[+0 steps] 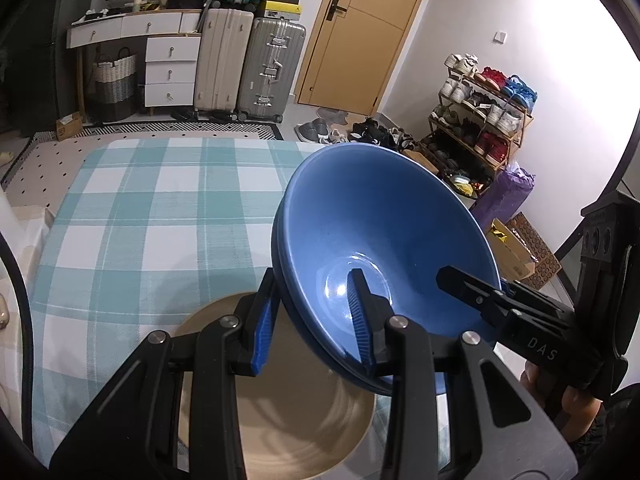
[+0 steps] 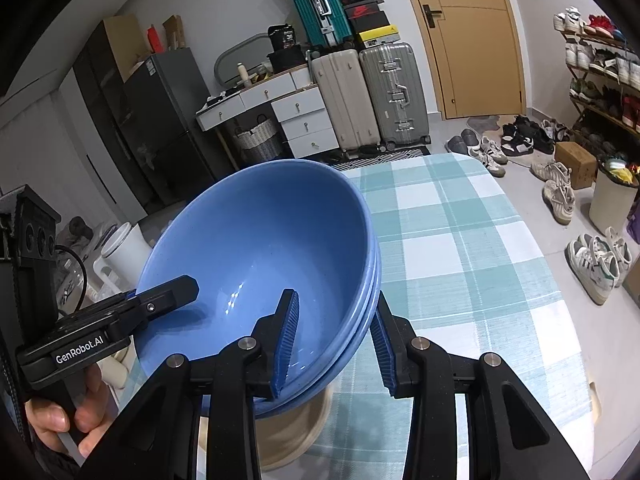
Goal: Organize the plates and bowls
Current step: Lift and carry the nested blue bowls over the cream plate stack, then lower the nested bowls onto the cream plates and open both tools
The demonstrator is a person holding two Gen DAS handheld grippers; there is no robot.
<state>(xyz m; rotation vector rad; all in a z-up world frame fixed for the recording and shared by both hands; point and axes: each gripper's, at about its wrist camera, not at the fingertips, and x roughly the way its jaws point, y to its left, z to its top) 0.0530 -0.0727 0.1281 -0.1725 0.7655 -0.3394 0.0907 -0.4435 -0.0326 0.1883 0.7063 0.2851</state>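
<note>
The left hand-held gripper (image 1: 316,320) and right hand-held gripper (image 2: 336,340) each clamp opposite rims of the nested blue bowls (image 1: 384,232). Glazed, probably heavy and slippery, the stack is best held by its rim above the beige plate (image 1: 304,420).

I see glossy, smooth bowls (image 1: 384,216), a matt beige plate (image 1: 304,420) at six o'clock, and woven checked cloth (image 1: 160,208).

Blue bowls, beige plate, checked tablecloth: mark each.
blue bowls (image 1: 384,216): left wrist view, inner wall of the top bowl.
beige plate (image 1: 304,412): left wrist view, bare inner surface below the bowls.
checked tablecloth (image 2: 472,248): right wrist view, bare cloth right of the bowls.
</note>
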